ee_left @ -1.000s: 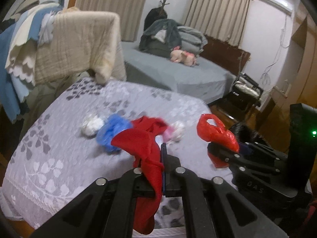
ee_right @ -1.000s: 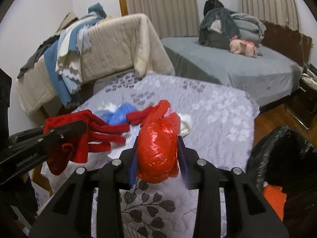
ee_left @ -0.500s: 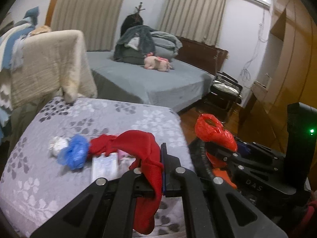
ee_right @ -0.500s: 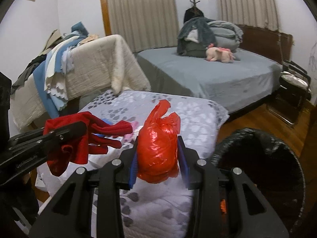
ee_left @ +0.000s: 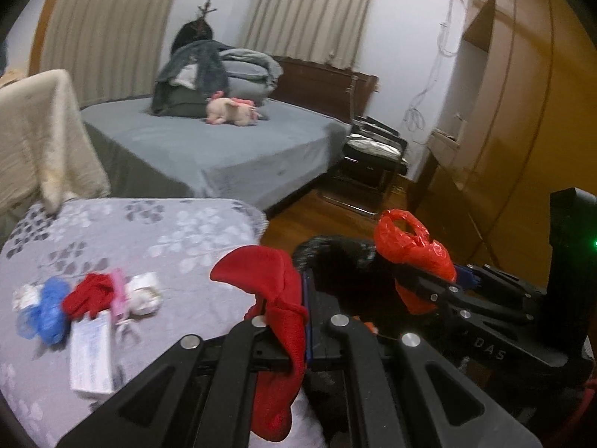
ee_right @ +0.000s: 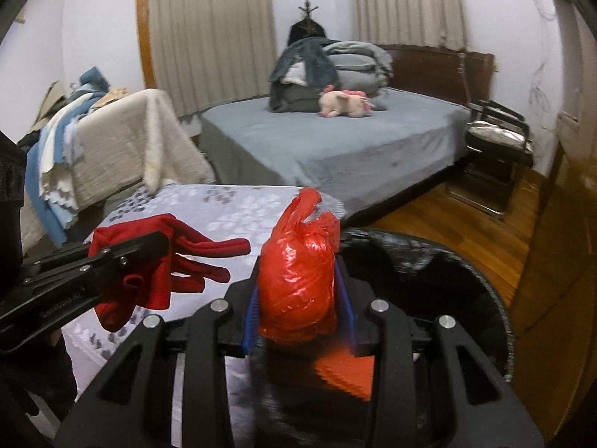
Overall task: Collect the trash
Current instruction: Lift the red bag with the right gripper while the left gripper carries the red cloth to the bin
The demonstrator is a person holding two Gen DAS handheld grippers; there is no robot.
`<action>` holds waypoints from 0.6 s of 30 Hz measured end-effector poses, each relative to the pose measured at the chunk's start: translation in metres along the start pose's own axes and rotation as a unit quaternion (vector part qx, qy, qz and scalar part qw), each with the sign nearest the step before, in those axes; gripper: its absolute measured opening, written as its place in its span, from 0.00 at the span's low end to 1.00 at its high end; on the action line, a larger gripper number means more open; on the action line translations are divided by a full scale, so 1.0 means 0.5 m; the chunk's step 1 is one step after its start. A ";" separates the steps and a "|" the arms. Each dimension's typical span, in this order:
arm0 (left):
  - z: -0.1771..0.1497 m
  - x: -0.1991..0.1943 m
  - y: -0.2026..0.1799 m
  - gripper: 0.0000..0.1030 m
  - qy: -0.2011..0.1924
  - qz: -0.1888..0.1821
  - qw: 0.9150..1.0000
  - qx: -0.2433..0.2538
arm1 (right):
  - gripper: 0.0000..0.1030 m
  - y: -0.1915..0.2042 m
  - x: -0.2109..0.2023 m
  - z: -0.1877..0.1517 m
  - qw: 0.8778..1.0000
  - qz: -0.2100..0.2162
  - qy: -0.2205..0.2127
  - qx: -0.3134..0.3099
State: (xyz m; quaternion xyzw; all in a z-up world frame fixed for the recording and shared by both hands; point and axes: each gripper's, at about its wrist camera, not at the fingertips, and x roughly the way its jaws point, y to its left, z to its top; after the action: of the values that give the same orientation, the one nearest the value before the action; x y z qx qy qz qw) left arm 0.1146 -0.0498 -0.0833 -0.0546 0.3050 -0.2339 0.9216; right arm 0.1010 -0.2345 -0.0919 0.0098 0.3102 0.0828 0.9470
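The left gripper (ee_left: pixel 306 298) pinches a red glove (ee_left: pixel 278 298) with jaws pressed together. At its 3 o'clock, the right gripper (ee_right: pixel 298 283) squeezes a red plastic bag (ee_right: pixel 298 283) above the black bin (ee_right: pixel 485 298). More trash (ee_left: pixel 89 302) lies on the grey bedcover (ee_left: pixel 168 231) at 9 o'clock.

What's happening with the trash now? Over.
Left gripper shut on red knit glove. Right gripper clamps red plastic bag. Black-lined bin ahead, path clear.

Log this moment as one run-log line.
left gripper: shut on red glove | right gripper: shut on red plastic bag | black trash bin: below bag | release: pending
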 end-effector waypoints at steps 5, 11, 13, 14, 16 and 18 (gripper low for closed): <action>0.010 0.046 -0.058 0.03 0.005 -0.021 1.000 0.019 | 0.33 -0.065 -0.005 -0.014 0.999 -0.032 0.002 0.021; 0.017 0.101 -0.111 0.03 0.017 -0.044 0.998 0.032 | 0.33 -0.136 -0.001 -0.037 0.997 -0.064 0.008 0.045; 0.016 0.120 -0.128 0.03 0.021 -0.052 0.998 0.039 | 0.33 -0.156 0.004 -0.043 0.996 -0.072 0.011 0.052; 0.015 0.131 -0.139 0.03 0.024 -0.055 0.997 0.044 | 0.33 -0.168 0.006 -0.047 0.995 -0.078 0.013 0.055; 0.014 0.149 -0.153 0.03 0.028 -0.060 0.997 0.049 | 0.33 -0.186 0.008 -0.056 0.994 -0.086 0.016 0.060; 0.013 0.167 -0.166 0.03 0.033 -0.064 0.996 0.054 | 0.33 -0.205 0.009 -0.066 0.993 -0.095 0.019 0.064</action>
State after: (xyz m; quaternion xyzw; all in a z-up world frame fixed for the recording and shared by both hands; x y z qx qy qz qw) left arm 0.1441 -0.1624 -0.1028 -0.0165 0.3176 -0.3103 0.8958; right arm 0.1004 -0.3359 -0.1283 0.0390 0.3322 -0.0272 0.9420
